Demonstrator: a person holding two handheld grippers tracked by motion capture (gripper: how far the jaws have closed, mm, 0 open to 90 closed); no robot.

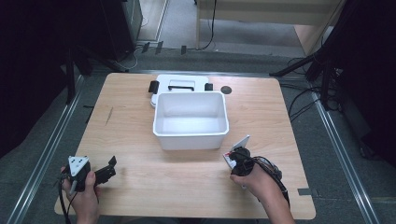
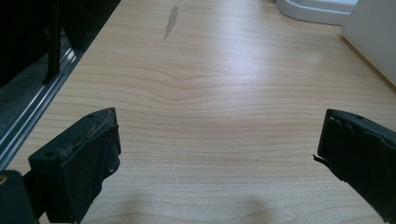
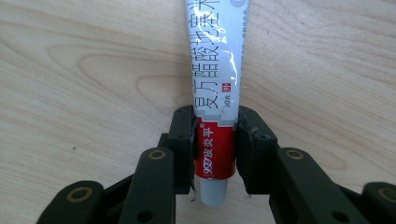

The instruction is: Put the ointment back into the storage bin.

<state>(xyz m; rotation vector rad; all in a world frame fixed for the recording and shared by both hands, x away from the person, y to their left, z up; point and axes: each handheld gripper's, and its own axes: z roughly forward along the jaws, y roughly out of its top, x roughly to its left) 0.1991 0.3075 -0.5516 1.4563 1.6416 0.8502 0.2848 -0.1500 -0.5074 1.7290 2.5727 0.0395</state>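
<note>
A white and red ointment tube (image 3: 215, 88) with printed characters is clamped between the jaws of my right gripper (image 3: 215, 140), cap end toward the camera. In the high view the tube (image 1: 238, 147) sticks up from the right gripper (image 1: 236, 158) just right of the white bin's front corner. The white open bin (image 1: 190, 120) stands at the table's middle, its inside bare. My left gripper (image 1: 110, 169) rests low near the front left of the table, jaws wide apart with bare wood between them (image 2: 219, 140).
A white lid (image 1: 181, 85) with black clips lies flat behind the bin. A small dark disc (image 1: 226, 89) sits to the lid's right. The wooden table (image 1: 135, 140) has a grey scuff (image 2: 171, 22) toward its left side. Metal rails run along both table sides.
</note>
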